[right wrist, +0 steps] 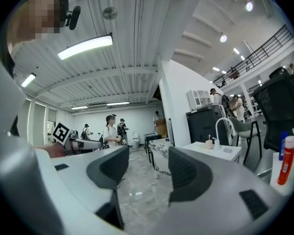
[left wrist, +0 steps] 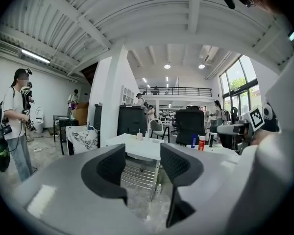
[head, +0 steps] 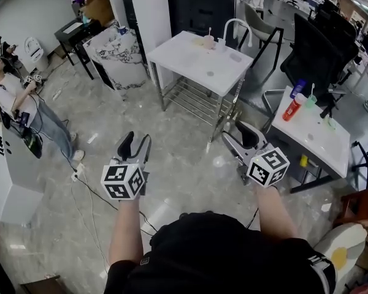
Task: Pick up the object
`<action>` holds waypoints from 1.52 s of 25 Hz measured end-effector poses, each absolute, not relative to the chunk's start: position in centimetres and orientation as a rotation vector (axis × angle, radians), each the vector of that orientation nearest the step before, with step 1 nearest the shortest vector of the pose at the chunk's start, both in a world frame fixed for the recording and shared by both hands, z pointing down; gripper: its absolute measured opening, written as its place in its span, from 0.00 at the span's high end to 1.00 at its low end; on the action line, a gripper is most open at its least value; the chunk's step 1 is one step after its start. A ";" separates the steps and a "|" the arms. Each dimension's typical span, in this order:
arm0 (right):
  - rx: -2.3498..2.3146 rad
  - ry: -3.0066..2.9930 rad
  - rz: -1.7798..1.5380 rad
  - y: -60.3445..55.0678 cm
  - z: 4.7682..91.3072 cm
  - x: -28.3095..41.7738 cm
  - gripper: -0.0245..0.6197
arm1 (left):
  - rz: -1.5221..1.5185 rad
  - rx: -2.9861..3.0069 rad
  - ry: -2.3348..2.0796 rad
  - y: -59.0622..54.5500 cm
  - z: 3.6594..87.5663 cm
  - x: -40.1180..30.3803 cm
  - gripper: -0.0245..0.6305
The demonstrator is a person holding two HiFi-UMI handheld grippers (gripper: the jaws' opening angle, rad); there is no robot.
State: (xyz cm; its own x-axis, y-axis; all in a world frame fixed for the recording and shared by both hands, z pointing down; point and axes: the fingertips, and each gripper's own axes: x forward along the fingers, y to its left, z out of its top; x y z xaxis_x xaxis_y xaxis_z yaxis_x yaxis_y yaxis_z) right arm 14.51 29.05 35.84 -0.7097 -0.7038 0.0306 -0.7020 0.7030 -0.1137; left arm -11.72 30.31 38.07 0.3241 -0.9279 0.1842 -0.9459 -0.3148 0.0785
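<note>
I hold both grippers in the air above a grey marble floor, away from any table. My left gripper (head: 135, 144) is open with nothing between its jaws; in the left gripper view (left wrist: 143, 163) it looks toward a white table (left wrist: 137, 148). My right gripper (head: 240, 135) is also open and empty, and in the right gripper view (right wrist: 148, 168) only floor shows between its jaws. A pink cup (head: 208, 41) stands on the far white table (head: 199, 66). A red bottle (head: 292, 108) and a blue bottle (head: 298, 87) stand on the right table (head: 319, 139).
A person (head: 18, 103) stands at the left by a white counter (head: 6, 176). A marble-patterned cabinet (head: 116, 54) and a white pillar (head: 150, 17) stand at the back. A black office chair (head: 319, 57) is at the right. Cables (head: 92, 195) lie on the floor.
</note>
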 end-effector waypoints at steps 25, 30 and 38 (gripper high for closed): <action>-1.090 2.980 -0.235 25.8 38.2 5.9 0.54 | 0.019 2.371 -1.739 29.0 39.8 -19.2 0.46; -1.071 2.994 -0.248 21.2 39.3 6.1 0.54 | 0.108 2.359 -1.760 24.0 40.6 -18.6 0.46; -1.034 3.001 -0.306 11.0 40.7 7.3 0.54 | 0.169 2.320 -1.681 12.9 42.9 -16.6 0.46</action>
State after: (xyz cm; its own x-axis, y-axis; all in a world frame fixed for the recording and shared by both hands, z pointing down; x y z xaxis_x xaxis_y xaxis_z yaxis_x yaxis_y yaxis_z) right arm 7.34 10.99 40.69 -0.7887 -0.6054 0.1070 -0.6145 0.7714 -0.1653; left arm -16.58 12.86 42.94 0.3200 -0.9136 0.2507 -0.9453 -0.2902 0.1491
